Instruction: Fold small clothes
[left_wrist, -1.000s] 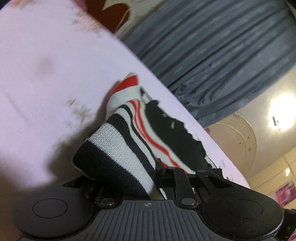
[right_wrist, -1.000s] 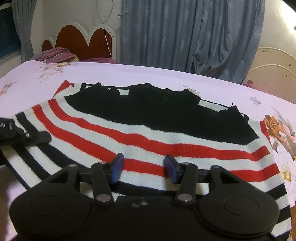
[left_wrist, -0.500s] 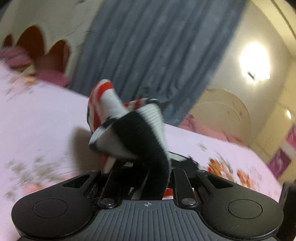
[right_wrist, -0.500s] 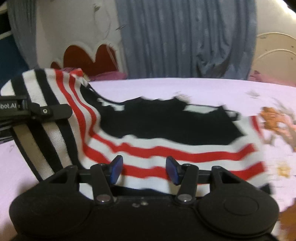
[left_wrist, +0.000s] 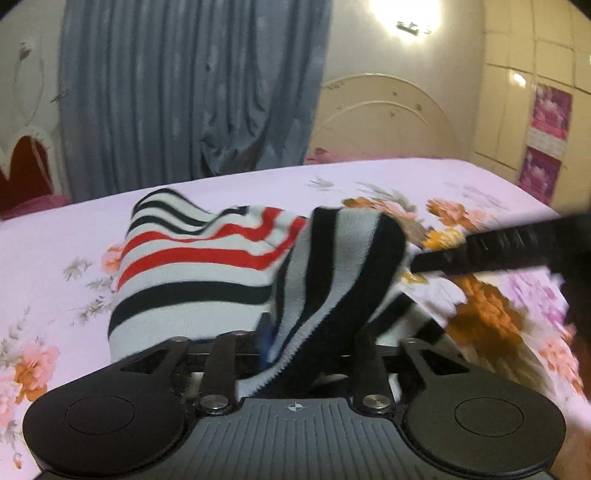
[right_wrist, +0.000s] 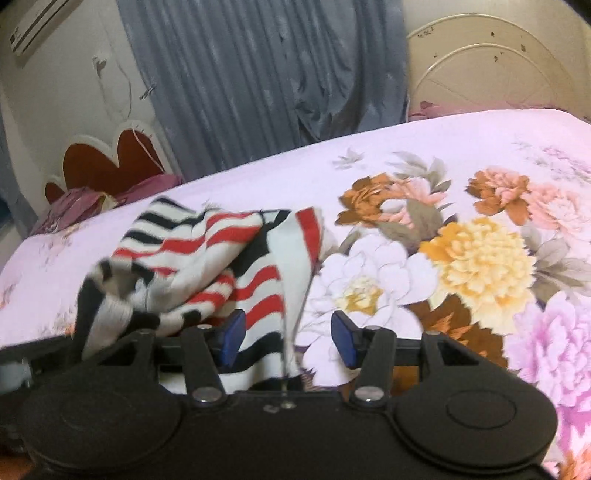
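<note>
Left wrist view: the striped garment (left_wrist: 207, 273) is bunched on the floral bedsheet (left_wrist: 55, 236), one fold draped between the left gripper (left_wrist: 314, 332), whose jaws have just been opening. Right gripper (right_wrist: 288, 332) is seen half-open at the garment's edge.

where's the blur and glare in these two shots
Left wrist view: wall lamp blows out into glare; striped sweater fairly sharp, dark bar on the right smeared. Right wrist view: sweater's left edge motion-blurred, floral bedsheet crisp, bed edge bowed by fisheye.
</note>
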